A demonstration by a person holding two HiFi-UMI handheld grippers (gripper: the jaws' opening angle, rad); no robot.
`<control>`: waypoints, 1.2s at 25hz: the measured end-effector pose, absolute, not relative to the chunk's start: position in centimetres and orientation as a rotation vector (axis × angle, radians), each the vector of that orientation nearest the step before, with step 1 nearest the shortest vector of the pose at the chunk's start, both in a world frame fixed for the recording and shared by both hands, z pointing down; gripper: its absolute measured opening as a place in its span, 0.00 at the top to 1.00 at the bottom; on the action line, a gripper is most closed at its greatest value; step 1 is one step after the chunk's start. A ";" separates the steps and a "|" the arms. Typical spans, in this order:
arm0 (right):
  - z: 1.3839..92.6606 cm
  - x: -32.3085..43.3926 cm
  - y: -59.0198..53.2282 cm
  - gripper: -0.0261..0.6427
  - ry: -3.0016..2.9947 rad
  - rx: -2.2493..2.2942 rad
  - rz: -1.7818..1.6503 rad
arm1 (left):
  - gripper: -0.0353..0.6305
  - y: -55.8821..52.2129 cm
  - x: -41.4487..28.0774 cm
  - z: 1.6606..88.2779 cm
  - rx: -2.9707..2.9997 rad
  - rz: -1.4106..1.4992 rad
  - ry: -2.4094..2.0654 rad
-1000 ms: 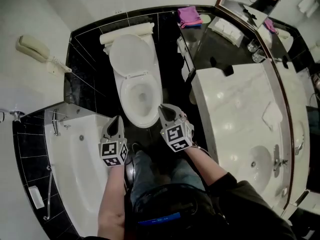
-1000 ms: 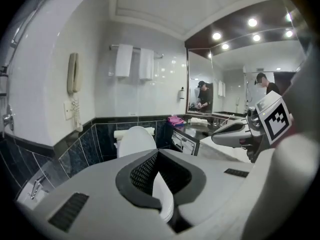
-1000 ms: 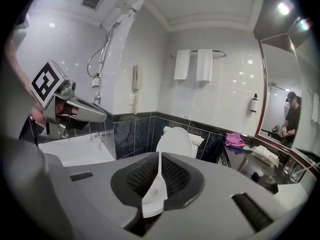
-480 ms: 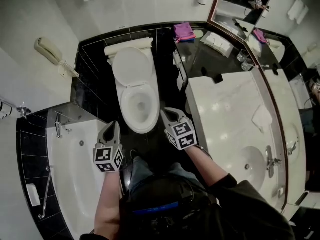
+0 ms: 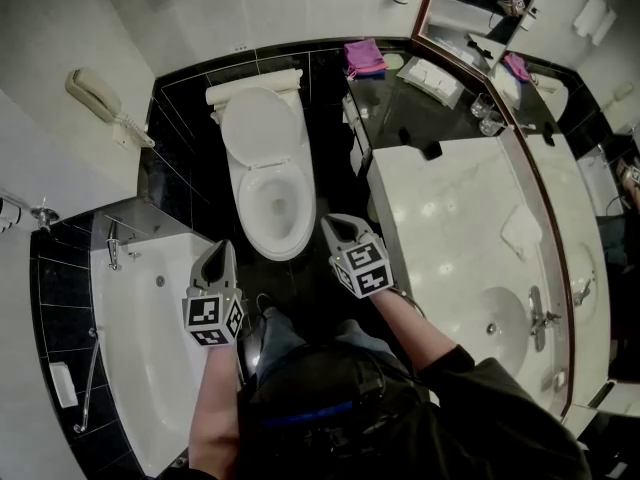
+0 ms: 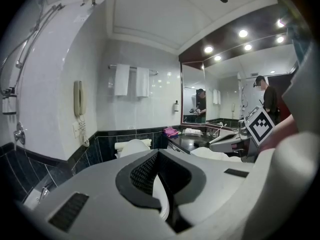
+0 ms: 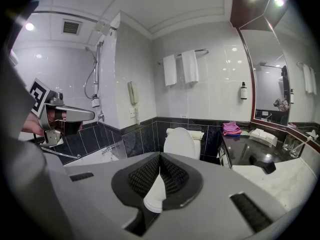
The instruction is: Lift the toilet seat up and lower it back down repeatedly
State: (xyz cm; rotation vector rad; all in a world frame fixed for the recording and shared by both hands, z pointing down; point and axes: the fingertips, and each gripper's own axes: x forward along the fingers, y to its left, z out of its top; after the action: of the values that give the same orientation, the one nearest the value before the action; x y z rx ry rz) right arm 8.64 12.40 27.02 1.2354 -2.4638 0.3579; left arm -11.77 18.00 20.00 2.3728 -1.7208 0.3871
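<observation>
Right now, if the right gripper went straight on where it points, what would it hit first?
Most likely the toilet: its bowl lies dead ahead of the right gripper's shut jaws, nothing between. Depth is unclear, so the exact spot is a guess.

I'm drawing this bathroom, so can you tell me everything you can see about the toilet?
The toilet is white and glossy, like porcelain. Its oval lid stands raised against the dark tiled wall, so the bowl is open. It sits on the black floor between the bathtub and the pale marble counter. Nothing touches it: the left tool and right tool hover in front of its rim, both shut and empty.
</observation>
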 end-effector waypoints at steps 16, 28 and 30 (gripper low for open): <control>31.1 7.9 10.0 0.93 -2.391 1.200 0.385 | 0.97 15.3 -10.3 23.5 2.416 0.431 -1.679; 48.8 7.7 5.8 0.86 -2.244 1.169 0.669 | 0.97 10.6 -9.7 34.6 2.496 0.518 -1.612; 52.5 7.5 4.7 0.84 -2.238 1.172 0.747 | 0.97 9.9 -10.1 38.1 2.503 0.531 -1.603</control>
State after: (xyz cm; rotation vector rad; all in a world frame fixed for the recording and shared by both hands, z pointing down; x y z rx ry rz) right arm 7.52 4.71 52.51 1.1719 -2.2383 0.7471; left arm -10.10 9.86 38.11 2.5030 -1.6032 0.5311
